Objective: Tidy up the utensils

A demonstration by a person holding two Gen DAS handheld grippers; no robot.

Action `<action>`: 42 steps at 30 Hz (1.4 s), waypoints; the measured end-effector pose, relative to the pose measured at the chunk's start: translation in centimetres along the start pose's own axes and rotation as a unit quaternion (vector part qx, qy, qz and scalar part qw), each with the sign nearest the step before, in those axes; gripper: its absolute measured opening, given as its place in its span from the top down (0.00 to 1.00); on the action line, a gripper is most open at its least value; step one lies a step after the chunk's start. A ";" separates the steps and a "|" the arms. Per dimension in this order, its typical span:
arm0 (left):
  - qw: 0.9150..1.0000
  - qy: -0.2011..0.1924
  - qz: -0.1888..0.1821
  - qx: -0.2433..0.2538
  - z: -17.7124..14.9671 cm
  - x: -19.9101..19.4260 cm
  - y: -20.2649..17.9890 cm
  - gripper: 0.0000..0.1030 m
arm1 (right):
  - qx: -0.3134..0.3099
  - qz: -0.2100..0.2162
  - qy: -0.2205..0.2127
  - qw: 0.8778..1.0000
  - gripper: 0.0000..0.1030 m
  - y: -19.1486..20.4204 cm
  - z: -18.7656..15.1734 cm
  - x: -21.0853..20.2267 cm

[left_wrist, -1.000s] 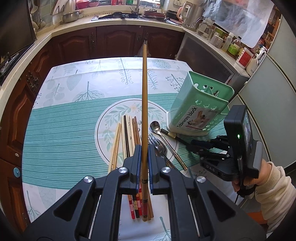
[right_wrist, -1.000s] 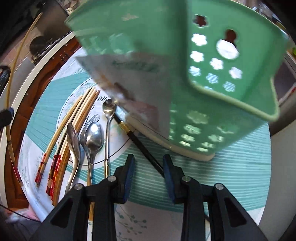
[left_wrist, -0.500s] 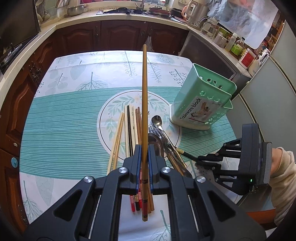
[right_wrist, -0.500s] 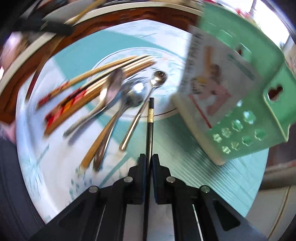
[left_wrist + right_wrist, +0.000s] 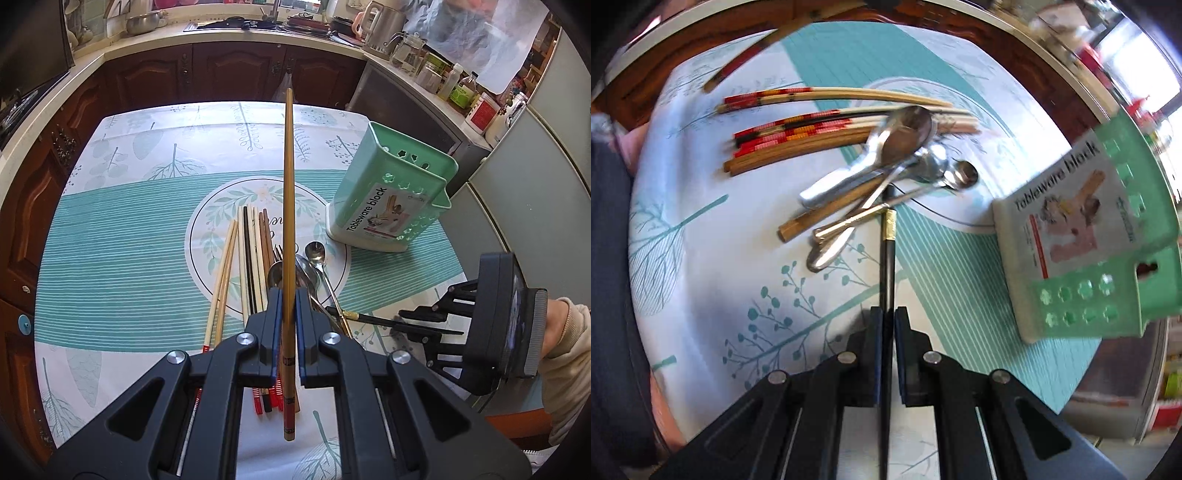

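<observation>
progress: early by my judgement; the green holder [image 5: 388, 199] looks empty as far as its slots show, and nearly every utensil lies loose on the tabletop [image 5: 122, 258].
done: two chopsticks are picked out of the pile, one in each hand; none is seen dropped into the holder.
left: both gripped sticks need to go into the holder, then the rest of the pile follows.
left tongs [image 5: 289, 328]: clamped on a brown chopstick [image 5: 289, 177] that points away from the camera, raised above the pile.
right tongs [image 5: 889, 354]: jaws have just been closing and now pinch a black chopstick [image 5: 887, 266] with a gold band; its far tip reaches under the spoon handles.
holder: upright on the tabletop, to the right of the pile in the left wrist view, apart from both tongs; its label reads "tableware block".
chopsticks on tabletop [image 5: 251, 266]: roughly eight or nine in a loose row, exact count unsure because they overlap.
chopsticks gripped: two.
spoons [image 5: 905, 136]: at least three, heaped and crossing one another just beside the chopsticks; a fork also seems to sit among them.
holders: one.
person: a hand in a pale sleeve [image 5: 565, 354] carries the right tongs.
</observation>
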State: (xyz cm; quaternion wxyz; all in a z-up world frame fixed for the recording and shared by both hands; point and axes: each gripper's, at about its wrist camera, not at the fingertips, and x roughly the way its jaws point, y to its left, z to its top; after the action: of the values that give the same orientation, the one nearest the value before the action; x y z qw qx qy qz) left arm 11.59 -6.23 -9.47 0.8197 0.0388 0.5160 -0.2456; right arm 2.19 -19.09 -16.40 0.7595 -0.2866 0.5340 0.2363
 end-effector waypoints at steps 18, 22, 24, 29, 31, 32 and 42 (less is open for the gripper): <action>0.999 0.003 -0.040 0.007 -0.9 0.4 0.8 0.96 | 0.706 0.232 0.001 0.669 0.87 -9.7 -7.8 -1.2; 0.999 -0.002 -0.042 0.007 -1.0 0.1 1.1 0.96 | 0.793 0.245 0.026 0.557 0.80 -8.9 -9.8 0.2; 0.999 -0.004 -0.043 0.006 -1.0 0.0 1.3 0.96 | 0.810 0.241 0.038 0.534 0.80 -8.7 -9.7 1.1; 0.999 -0.007 -0.048 0.001 -1.0 -0.1 1.8 0.96 | 0.834 0.226 0.054 0.501 0.80 -8.9 -10.9 2.4; 0.999 -0.006 -0.051 -0.002 -1.1 0.0 2.0 0.96 | 0.840 0.218 0.062 0.493 0.80 -8.9 -10.7 2.8; 0.999 -0.005 -0.052 -0.003 -1.1 0.1 2.1 0.96 | 0.841 0.214 0.066 0.492 0.80 -8.9 -11.1 2.4; 0.998 0.001 -0.064 -0.005 -1.0 1.0 2.5 0.96 | 0.810 0.089 0.126 0.566 0.83 -12.7 -8.7 2.3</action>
State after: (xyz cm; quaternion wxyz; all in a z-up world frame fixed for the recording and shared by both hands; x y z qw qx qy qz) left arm 12.25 -4.06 -11.27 0.8019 0.0022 0.5197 -0.2947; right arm 5.50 -34.11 -18.56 0.5738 0.4710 0.6144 -0.2674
